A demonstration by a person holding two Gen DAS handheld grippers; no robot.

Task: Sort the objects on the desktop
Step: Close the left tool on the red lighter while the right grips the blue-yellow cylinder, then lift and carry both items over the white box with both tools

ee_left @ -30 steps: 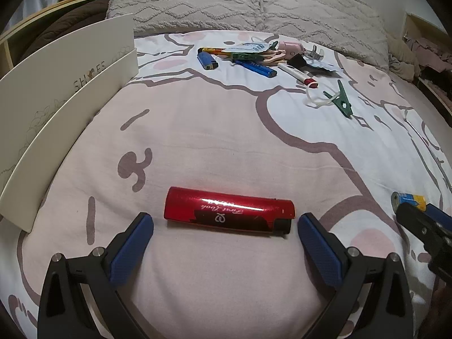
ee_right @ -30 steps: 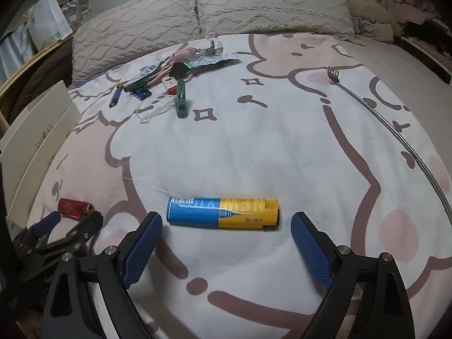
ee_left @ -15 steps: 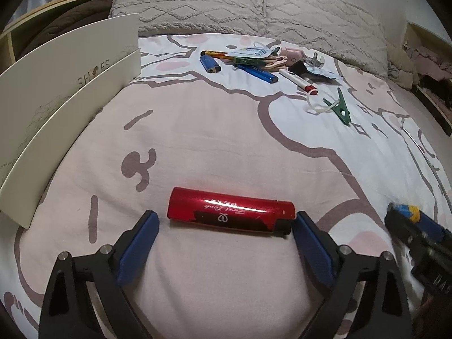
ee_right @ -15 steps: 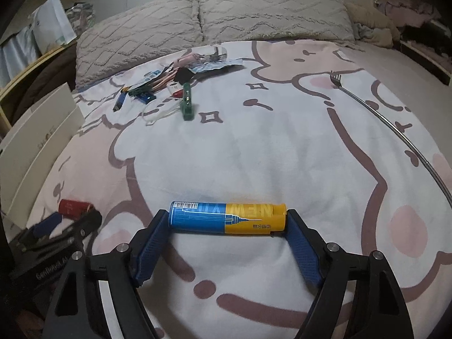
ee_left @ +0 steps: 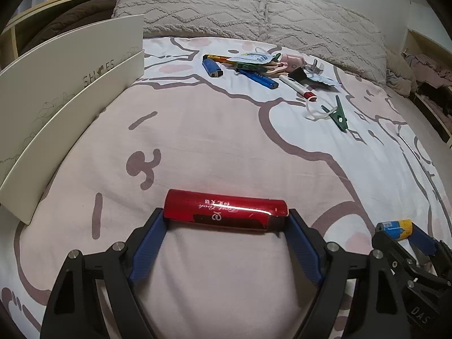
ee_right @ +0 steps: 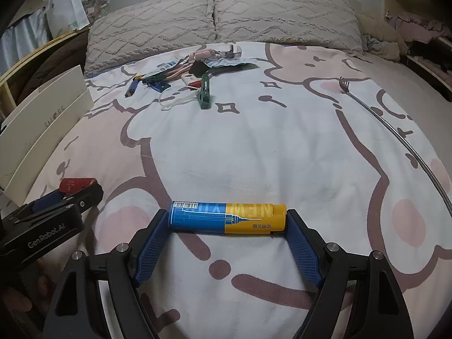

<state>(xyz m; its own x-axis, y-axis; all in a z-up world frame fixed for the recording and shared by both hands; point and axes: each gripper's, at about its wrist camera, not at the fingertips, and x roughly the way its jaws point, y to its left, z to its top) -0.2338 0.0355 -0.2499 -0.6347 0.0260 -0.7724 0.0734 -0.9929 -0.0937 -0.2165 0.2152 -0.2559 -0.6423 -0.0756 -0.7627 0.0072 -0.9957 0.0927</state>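
A red lighter (ee_left: pixel 223 209) lies crosswise on the pink-and-white bed sheet (ee_left: pixel 212 130). My left gripper (ee_left: pixel 226 219) straddles it lengthwise, its jaws closing, and the blue pads touch both ends. A blue and yellow lighter (ee_right: pixel 226 217) lies the same way to its right. My right gripper (ee_right: pixel 227 223) is shut on it end to end. In the right wrist view the left gripper (ee_right: pixel 70 195) shows at the lower left with the red lighter (ee_right: pixel 75 183) between its fingers.
A white shoe box lid (ee_left: pixel 70 84) stands along the left edge. Small items are piled at the far end: blue lighters (ee_left: pixel 212 66), a marker (ee_left: pixel 299 89), a green clip (ee_right: pixel 204 91). A long-handled fork (ee_right: pixel 389 130) lies at the right. Pillows (ee_right: pixel 226 17) line the back.
Both grippers' jaws have narrowed from wide open until the pads meet the lighters' ends; the right closed first, the left after it. Neither hand has shifted much.
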